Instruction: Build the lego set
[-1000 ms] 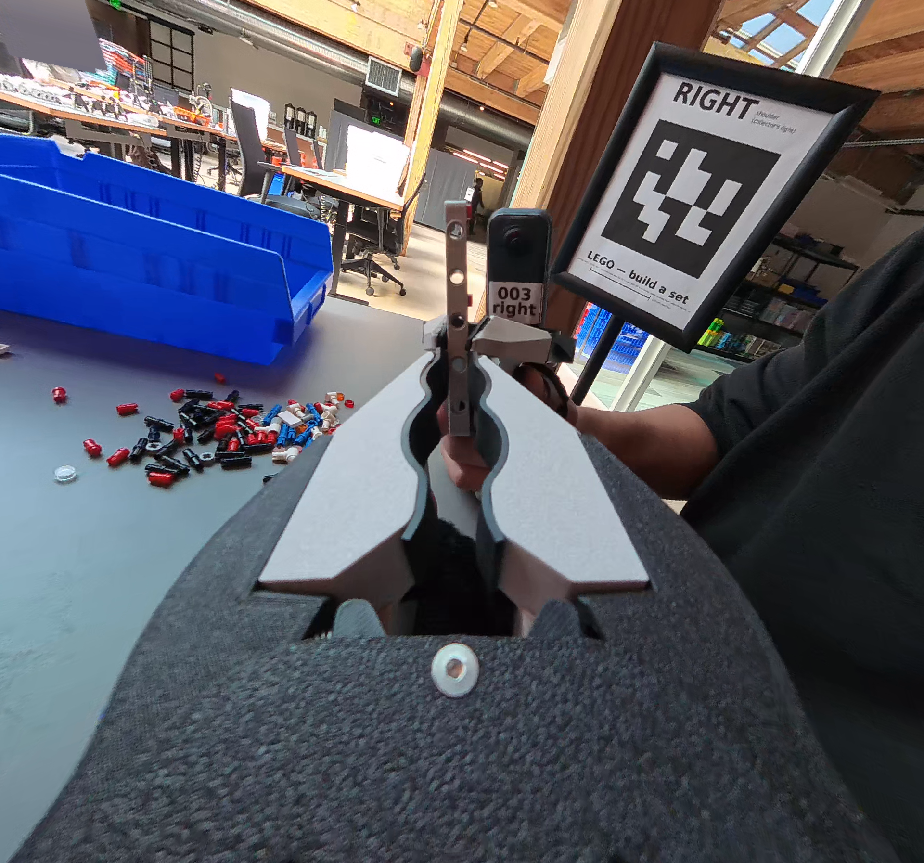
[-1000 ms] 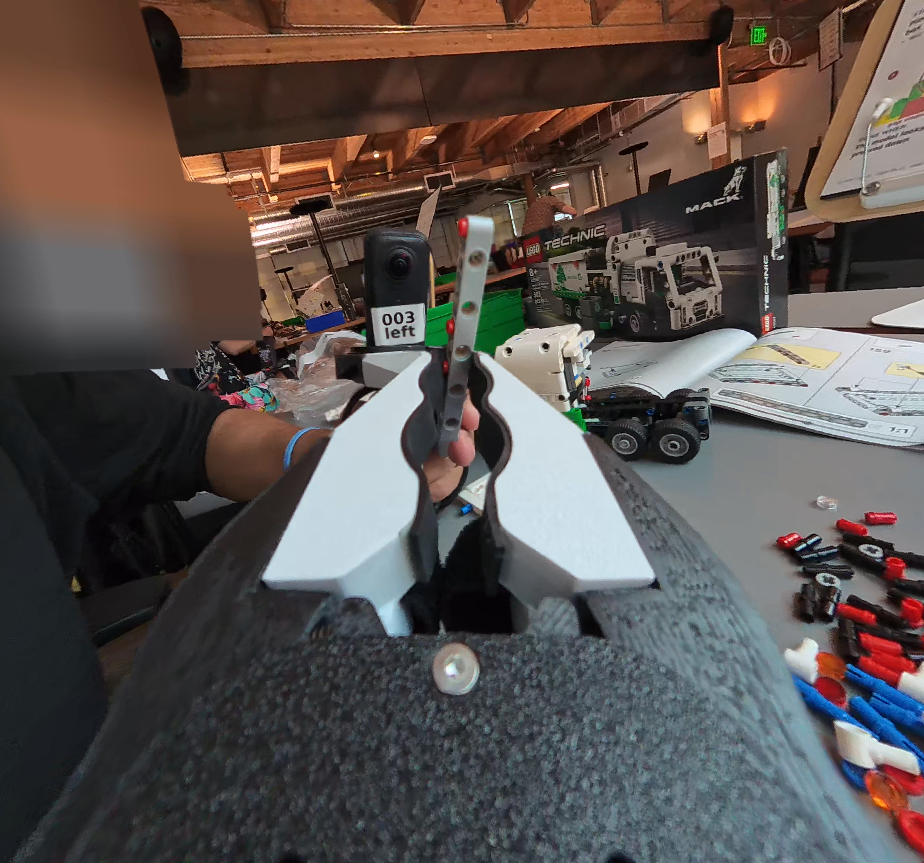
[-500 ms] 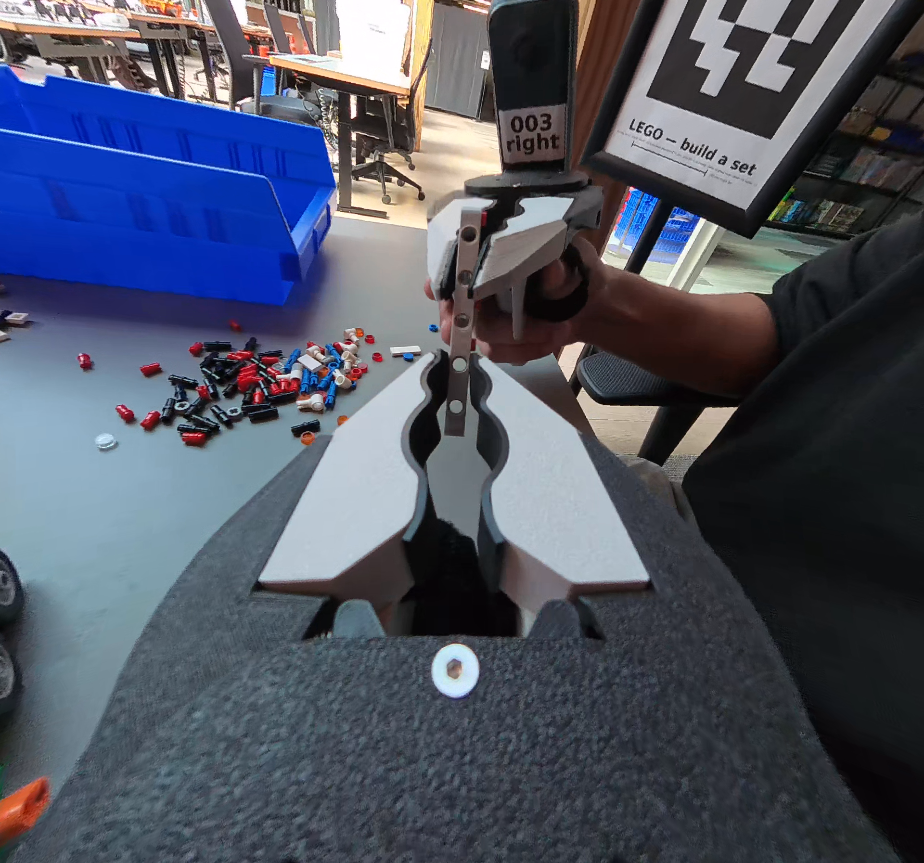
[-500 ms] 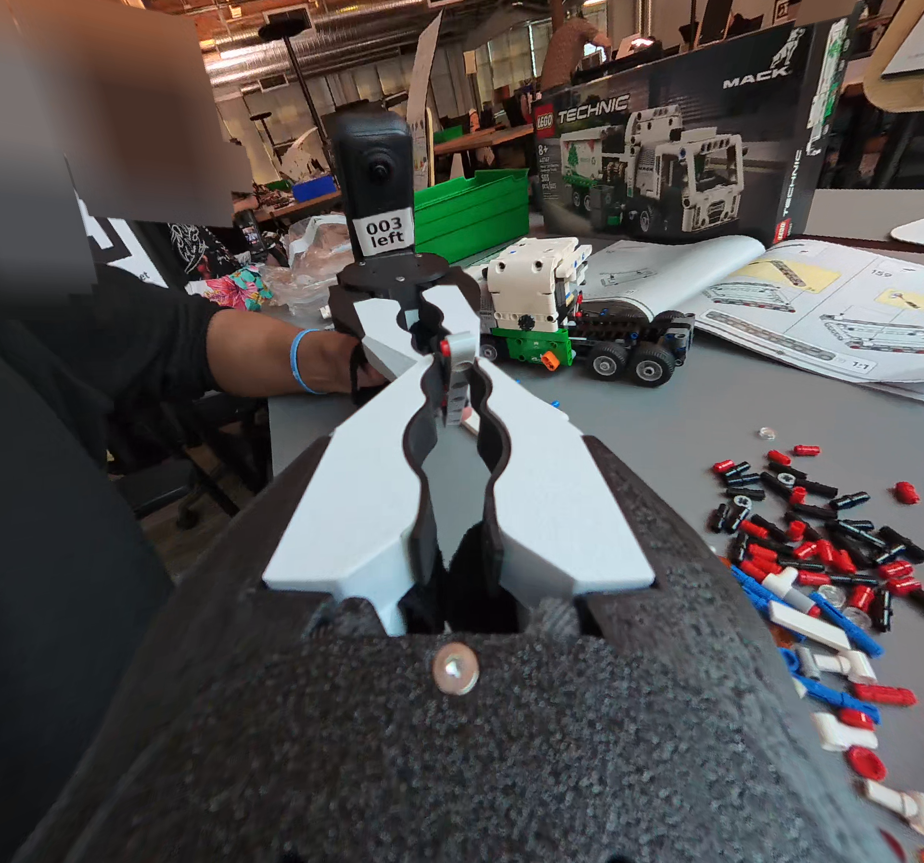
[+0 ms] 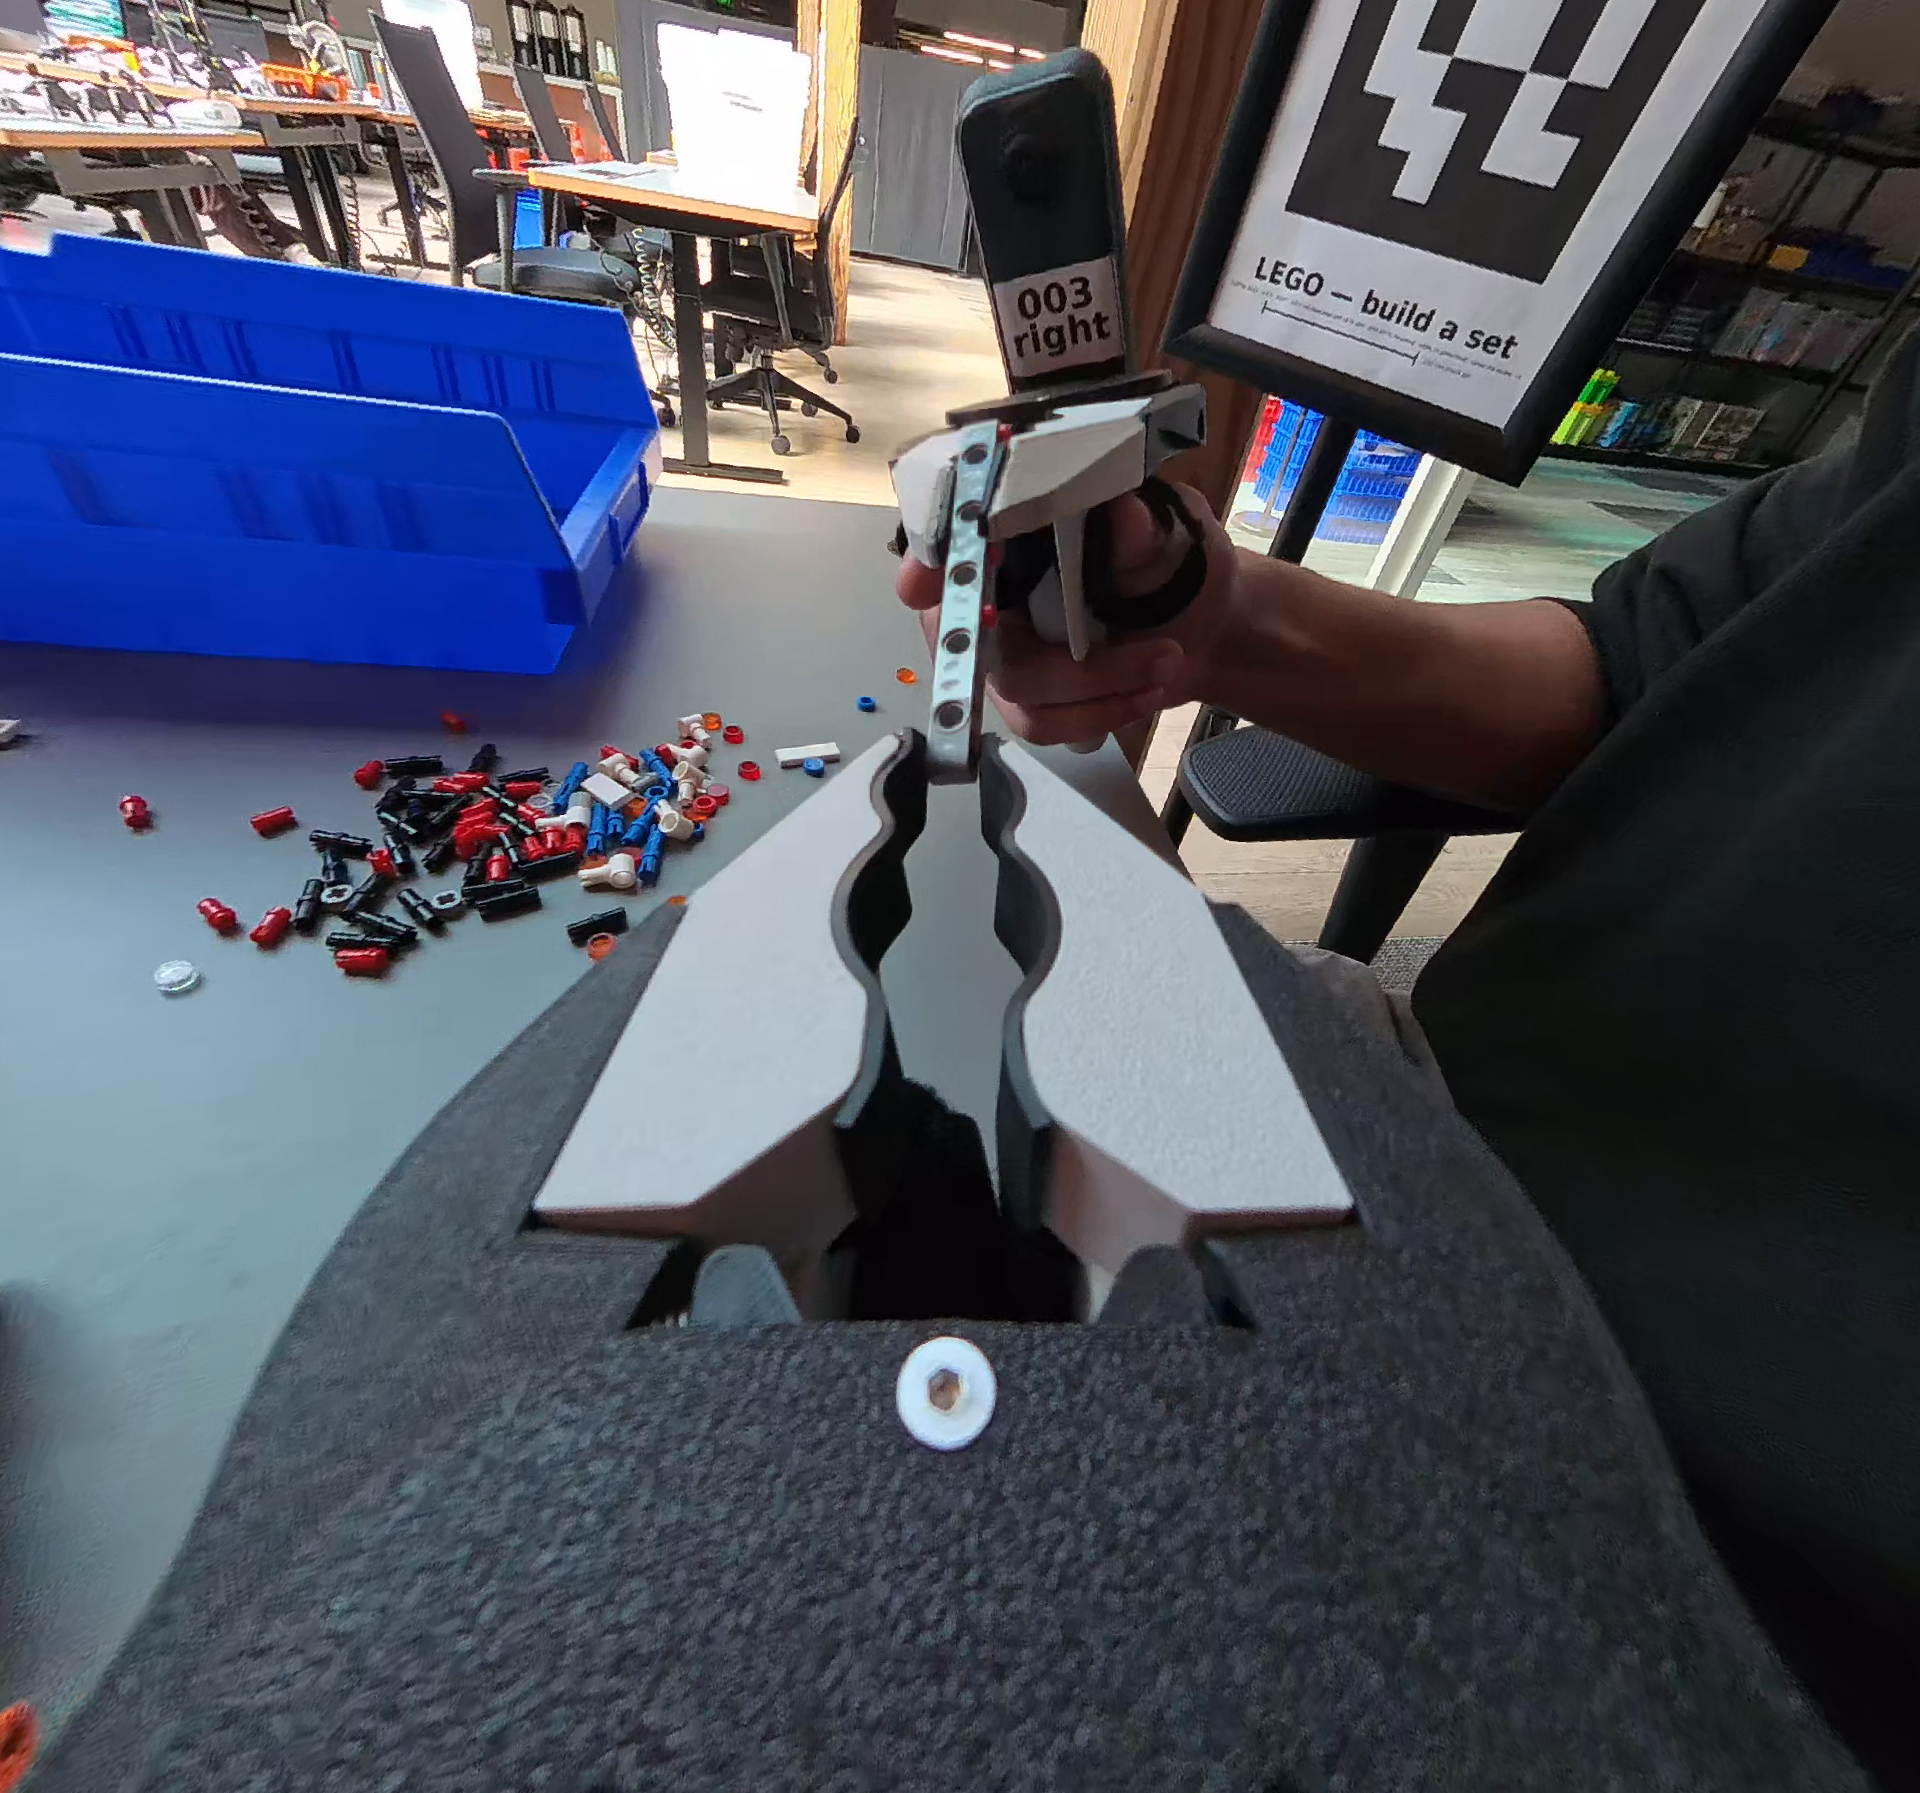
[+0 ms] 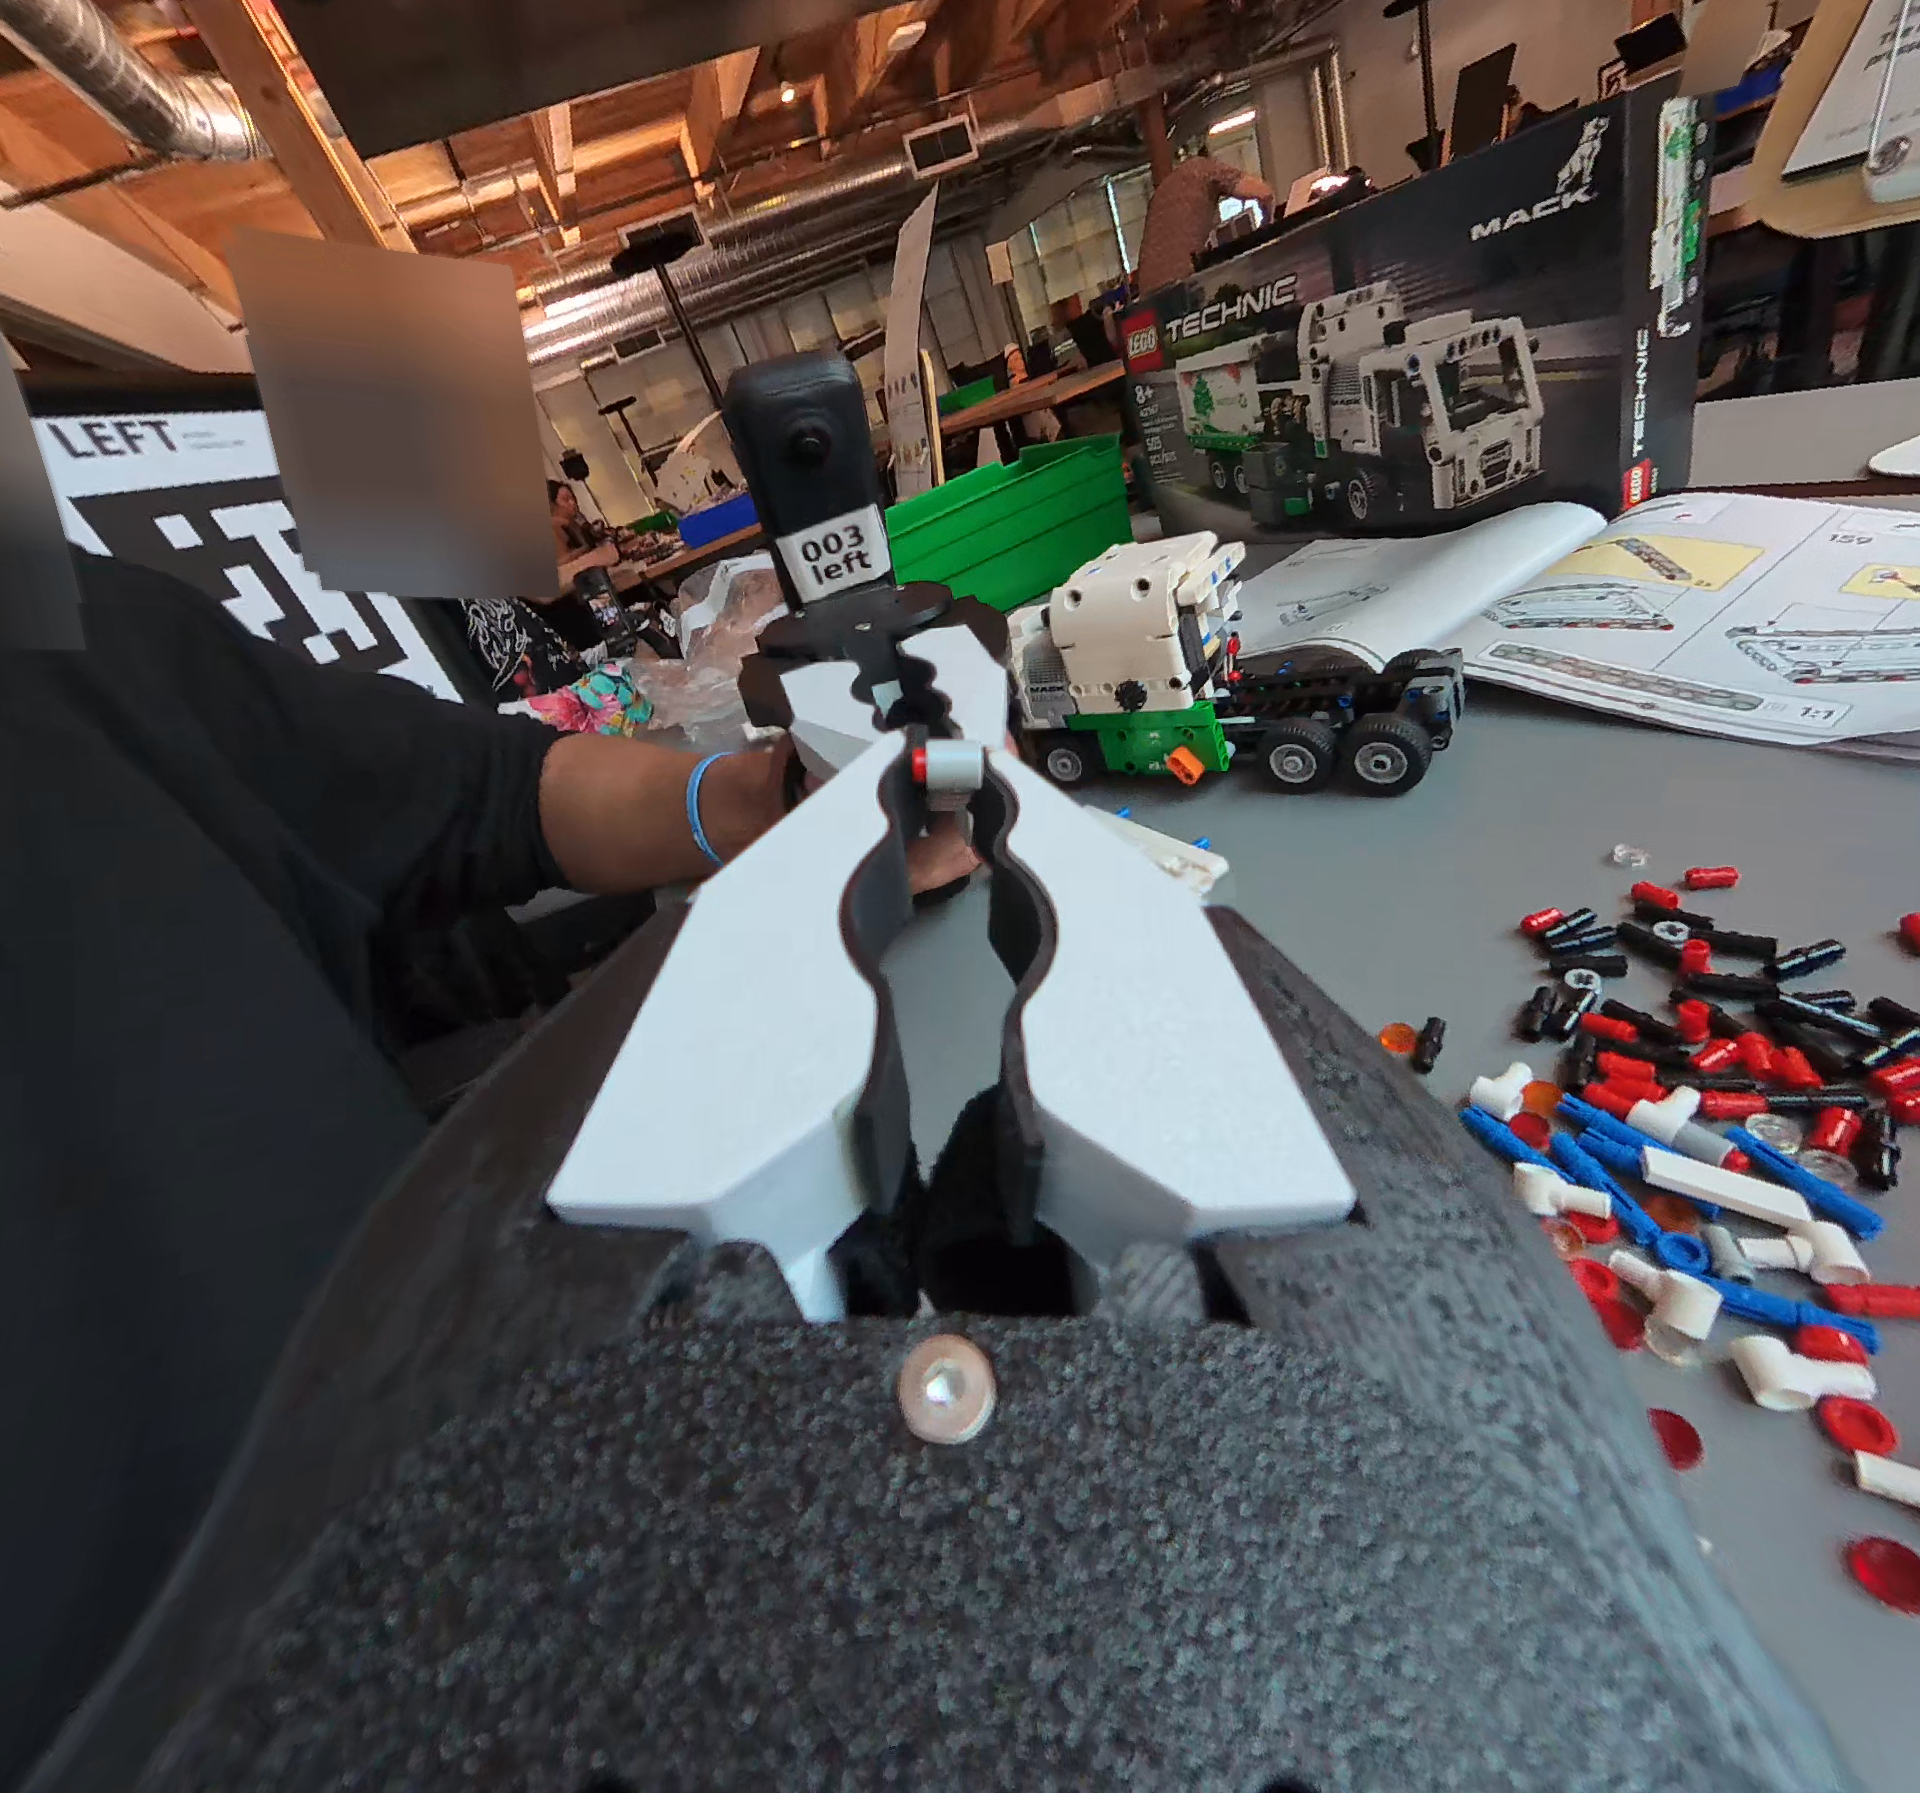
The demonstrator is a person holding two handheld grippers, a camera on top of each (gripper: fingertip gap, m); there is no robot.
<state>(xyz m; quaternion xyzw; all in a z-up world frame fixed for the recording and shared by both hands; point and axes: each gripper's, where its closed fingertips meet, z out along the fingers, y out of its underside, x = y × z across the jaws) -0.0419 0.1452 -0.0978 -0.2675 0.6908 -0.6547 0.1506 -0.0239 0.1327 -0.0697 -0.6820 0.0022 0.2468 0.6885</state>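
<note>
A grey Technic beam (image 5: pixel 961 600) with red pins hangs in the air between the two grippers. My left gripper (image 5: pixel 943 756) pinches only the beam's lower end between its fingertips. My right gripper (image 5: pixel 961 496) faces it and grips the beam's upper part. In the right wrist view the beam (image 6: pixel 954 764) shows end-on between the tips of my right gripper (image 6: pixel 948 775), with my left gripper (image 6: pixel 902 694) just behind it. A partly built white and green truck (image 6: pixel 1195 694) stands on the grey table (image 6: pixel 1351 891).
A pile of small red, black, blue and white parts (image 5: pixel 499 839) lies on the table and also shows in the right wrist view (image 6: pixel 1714 1120). A blue bin (image 5: pixel 312 496) stands behind it. An open instruction booklet (image 6: pixel 1662 600), the set's box (image 6: pixel 1403 393) and a green bin (image 6: pixel 997 517) are by the truck. A framed sign (image 5: pixel 1507 133) stands at right.
Both grippers tipped down from pointing upward and drew apart. The beam went from deep in the left jaws to just between their tips.
</note>
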